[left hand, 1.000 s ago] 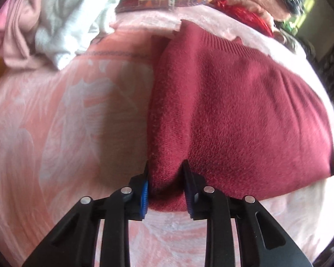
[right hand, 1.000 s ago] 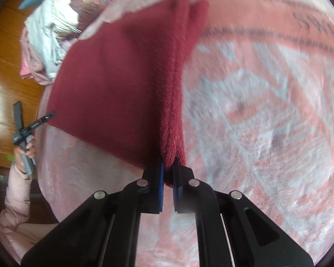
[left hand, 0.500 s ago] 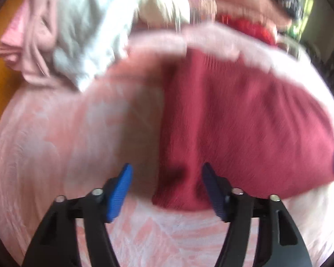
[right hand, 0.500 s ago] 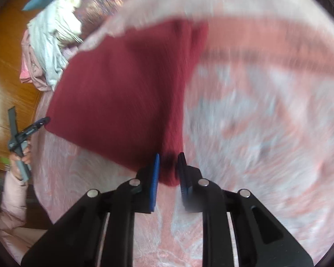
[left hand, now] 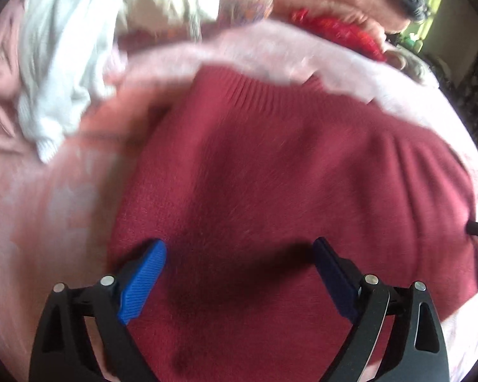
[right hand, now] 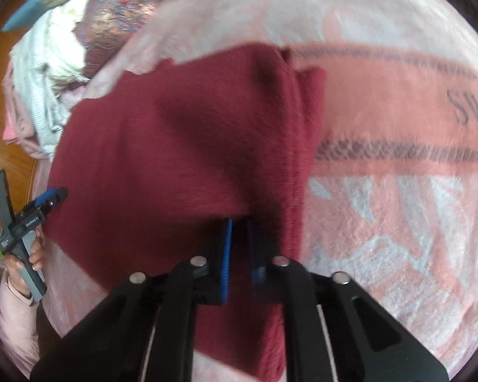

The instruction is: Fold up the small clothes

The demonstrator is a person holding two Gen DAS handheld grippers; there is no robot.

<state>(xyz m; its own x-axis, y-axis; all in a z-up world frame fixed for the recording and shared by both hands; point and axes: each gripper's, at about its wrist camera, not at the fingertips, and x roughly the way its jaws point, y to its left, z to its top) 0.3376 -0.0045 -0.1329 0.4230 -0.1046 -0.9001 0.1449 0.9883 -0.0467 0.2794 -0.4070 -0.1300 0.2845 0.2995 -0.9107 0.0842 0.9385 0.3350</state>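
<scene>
The dark red sweater (left hand: 286, 191) is spread on the pink blanket (right hand: 398, 222). The left gripper (left hand: 239, 273) is being opened above it; the right gripper (right hand: 239, 254) is closed, gripping nothing.

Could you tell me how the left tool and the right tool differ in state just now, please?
The left tool stands wide and is opening, its blue pads clear of the sweater below; the right tool is nearly shut. Nothing is gripped on the left; whether the right pinches sweater cloth is too blurred to tell. Both point down over the same dark red sweater on the pink blanket, and both have blue pads on black fingers.
</scene>
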